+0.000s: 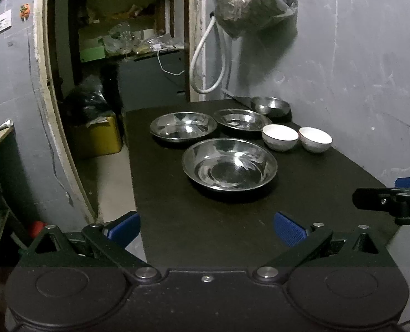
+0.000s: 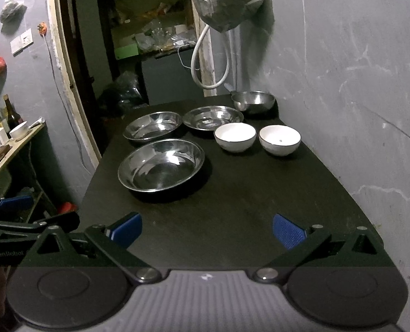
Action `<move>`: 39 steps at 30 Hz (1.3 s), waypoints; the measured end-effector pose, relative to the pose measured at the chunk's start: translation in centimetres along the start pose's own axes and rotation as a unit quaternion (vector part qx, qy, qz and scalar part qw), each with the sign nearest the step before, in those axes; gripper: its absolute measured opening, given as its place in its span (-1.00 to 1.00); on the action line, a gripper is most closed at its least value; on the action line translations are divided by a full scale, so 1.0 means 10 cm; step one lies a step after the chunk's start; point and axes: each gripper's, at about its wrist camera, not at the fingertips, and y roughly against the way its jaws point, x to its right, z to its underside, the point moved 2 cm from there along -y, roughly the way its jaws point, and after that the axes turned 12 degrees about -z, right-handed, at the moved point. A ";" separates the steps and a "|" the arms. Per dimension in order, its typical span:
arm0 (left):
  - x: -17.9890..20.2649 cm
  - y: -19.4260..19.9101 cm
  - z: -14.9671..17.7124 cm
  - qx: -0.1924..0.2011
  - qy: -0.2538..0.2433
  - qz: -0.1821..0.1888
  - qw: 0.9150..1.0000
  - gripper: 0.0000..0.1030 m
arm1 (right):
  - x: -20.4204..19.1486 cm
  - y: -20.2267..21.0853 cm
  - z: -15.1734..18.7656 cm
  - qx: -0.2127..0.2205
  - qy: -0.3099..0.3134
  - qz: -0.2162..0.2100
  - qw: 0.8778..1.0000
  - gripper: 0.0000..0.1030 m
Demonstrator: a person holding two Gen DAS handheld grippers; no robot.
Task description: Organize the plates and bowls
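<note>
On the black table (image 1: 232, 229) (image 2: 260, 193) lie three steel plates: a near one (image 1: 229, 164) (image 2: 160, 166), a far left one (image 1: 183, 126) (image 2: 152, 126) and a far middle one (image 1: 242, 119) (image 2: 212, 117). Two white bowls (image 1: 280, 137) (image 1: 315, 139) (image 2: 234, 137) (image 2: 279, 139) stand side by side to their right. A steel bowl (image 1: 271, 106) (image 2: 253, 101) stands at the far end. My left gripper (image 1: 206, 229) is open and empty over the near table edge. My right gripper (image 2: 207, 229) is open and empty over the near end.
A grey wall (image 2: 357, 83) runs along the table's right side. A bag (image 1: 256, 2) and a white hose (image 1: 205, 55) hang beyond the far end. A doorway with cluttered shelves (image 1: 121, 41) opens on the left. A side shelf with bottles (image 2: 0, 132) stands at the left.
</note>
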 end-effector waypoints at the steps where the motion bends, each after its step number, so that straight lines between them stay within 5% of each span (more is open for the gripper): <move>1: 0.02 -0.01 0.00 -0.002 -0.001 0.001 1.000 0.99 | 0.01 -0.01 0.00 -0.002 -0.001 0.001 1.000 1.00; 13: 0.28 -0.41 0.13 -0.090 -0.053 0.029 0.994 0.99 | 0.23 -0.28 0.09 -0.066 -0.022 0.019 0.997 1.00; 22: 0.43 -0.66 0.09 -0.121 -0.071 0.047 0.989 0.98 | 0.37 -0.40 -0.01 -0.091 -0.017 0.018 0.996 1.00; 39: 0.26 -1.19 -0.52 -0.133 -0.041 -0.011 0.990 0.98 | 0.63 -0.96 -0.79 -0.089 0.014 -0.052 0.995 1.00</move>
